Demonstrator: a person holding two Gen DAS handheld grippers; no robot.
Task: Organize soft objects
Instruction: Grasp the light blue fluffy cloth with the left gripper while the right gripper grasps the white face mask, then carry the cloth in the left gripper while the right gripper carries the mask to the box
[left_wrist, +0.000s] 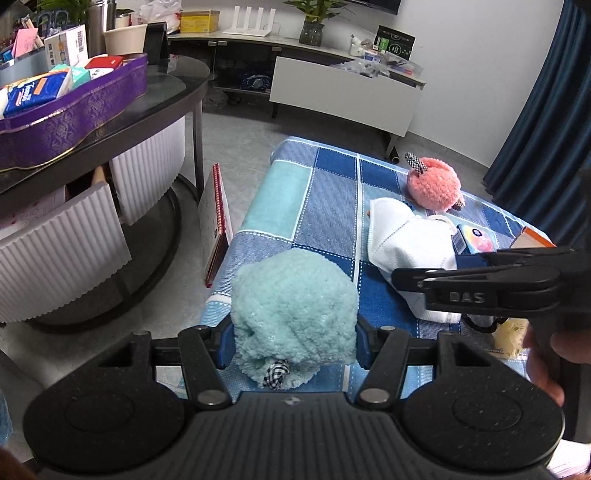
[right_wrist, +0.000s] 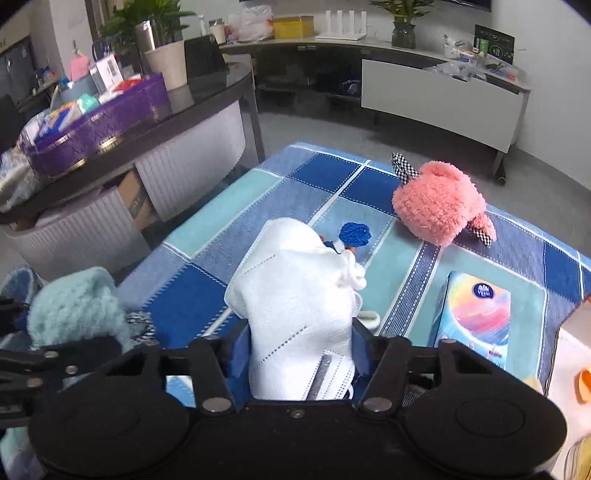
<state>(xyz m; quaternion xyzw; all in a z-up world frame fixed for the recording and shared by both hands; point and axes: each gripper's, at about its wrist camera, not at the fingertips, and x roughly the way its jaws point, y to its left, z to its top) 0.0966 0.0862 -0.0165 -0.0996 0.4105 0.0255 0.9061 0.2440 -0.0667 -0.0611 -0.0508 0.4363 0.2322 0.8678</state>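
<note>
Left wrist view: my left gripper (left_wrist: 291, 345) had its blue pads clamped on both sides of the fluffy mint-green knitted pouch (left_wrist: 293, 314), lifted over the near left edge of the blue patchwork checked cloth (left_wrist: 314, 192). Held off the cloth, I'd guess, so it could be carried to a sorting spot. Right gripper (right_wrist: 297, 360) was pinching the white folded face mask (right_wrist: 295, 295), pads pressing its sides, jaws having just narrowed onto it; the mask's far end reached forward over the cloth. Fluffy pink knitted pouch with checkered ties (right_wrist: 439, 205) sat untouched at the far right. Small rainbow-printed tissue pack (right_wrist: 476, 317) lay right of the mask. Both grippers pitched steeply down, side by side, right one level-rolled. A hand (left_wrist: 546, 365) gripped the right handle.
</note>
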